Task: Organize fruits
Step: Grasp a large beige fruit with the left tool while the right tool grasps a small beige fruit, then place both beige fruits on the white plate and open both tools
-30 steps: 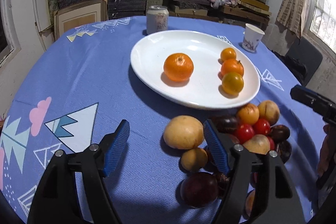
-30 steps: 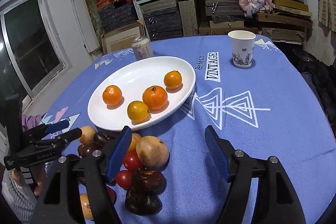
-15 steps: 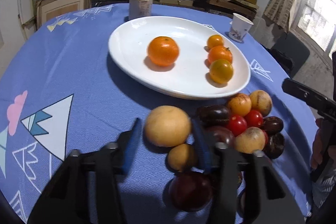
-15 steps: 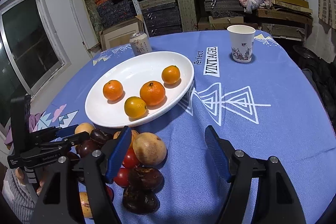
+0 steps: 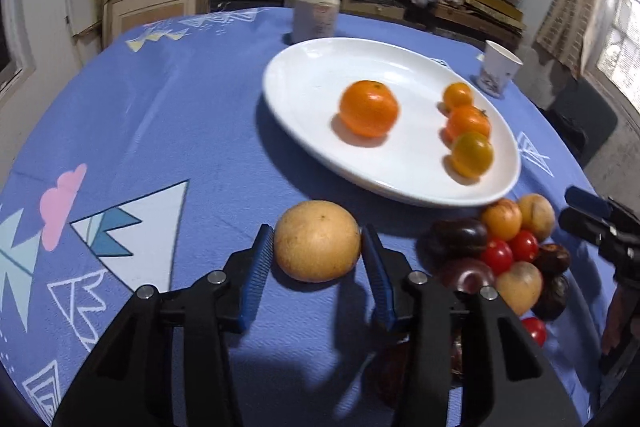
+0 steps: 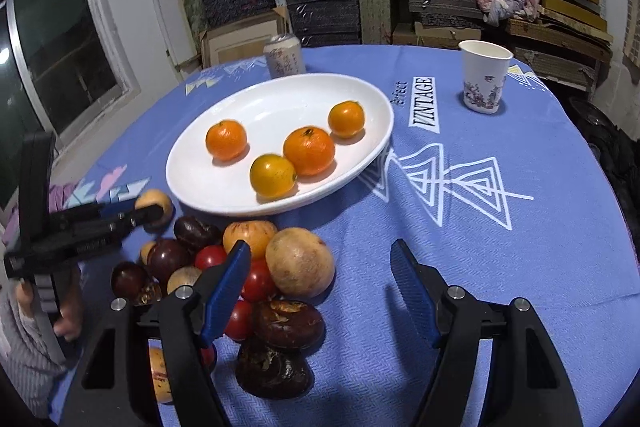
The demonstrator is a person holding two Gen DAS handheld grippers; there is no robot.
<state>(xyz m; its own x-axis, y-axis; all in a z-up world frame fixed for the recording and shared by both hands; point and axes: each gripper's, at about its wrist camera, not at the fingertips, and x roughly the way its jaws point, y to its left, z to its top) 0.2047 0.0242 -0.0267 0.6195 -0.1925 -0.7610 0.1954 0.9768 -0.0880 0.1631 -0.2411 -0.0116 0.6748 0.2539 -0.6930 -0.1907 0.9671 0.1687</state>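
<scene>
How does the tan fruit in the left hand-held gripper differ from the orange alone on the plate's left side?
The tan fruit is dull yellow-brown and speckled; the orange is bright and glossy. The tan fruit looks larger, though it is nearer the camera. The tan fruit sits off the plate, over the blue cloth, between the pads of the left hand-held gripper; the orange rests free on the white plate. Both are roundish and whole.

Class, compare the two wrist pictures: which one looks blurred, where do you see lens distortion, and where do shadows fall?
Left wrist view: motion-blurred, the large orange fruit on the white oval plate smeared; dark fisheye corners. Right wrist view: sharper, the white paper cup crisp; the shelves bow; the round tan fruit and the plate cast soft shadows on the blue patterned tablecloth.
</scene>
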